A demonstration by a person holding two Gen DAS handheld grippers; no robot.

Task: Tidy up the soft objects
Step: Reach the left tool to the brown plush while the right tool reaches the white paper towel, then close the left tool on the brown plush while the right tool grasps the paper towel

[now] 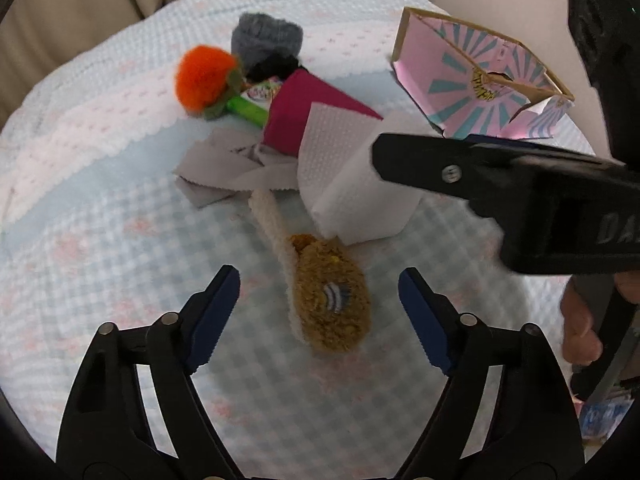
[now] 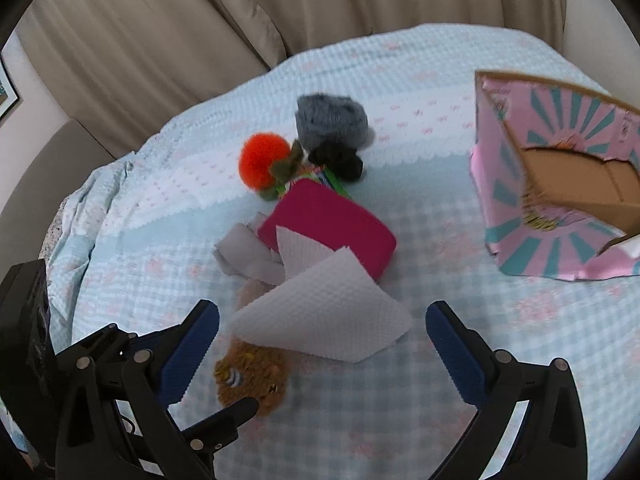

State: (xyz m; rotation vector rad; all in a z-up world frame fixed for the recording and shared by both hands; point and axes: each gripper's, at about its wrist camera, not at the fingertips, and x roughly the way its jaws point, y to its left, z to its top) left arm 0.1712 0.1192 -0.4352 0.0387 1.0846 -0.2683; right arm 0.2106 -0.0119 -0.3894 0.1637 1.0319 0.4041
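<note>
2 grippers point steeply down, jaws wide and empty: the left gripper (image 1: 318,320) straddles a brown plush toy (image 1: 330,304), the right gripper (image 2: 322,356) brackets the white paper towel (image 2: 324,320) covering its far end. Beyond the toy lie a magenta pouch (image 2: 332,226), orange pompom (image 2: 264,164) and grey knit (image 2: 332,120); right of it, a pink box (image 2: 532,184), cut off.

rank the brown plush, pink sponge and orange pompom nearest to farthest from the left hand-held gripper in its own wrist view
1. brown plush, just ahead of the left hand-held gripper, between its open jaws
2. pink sponge, mid-bed, beyond the white paper towel
3. orange pompom, farthest, back left
</note>
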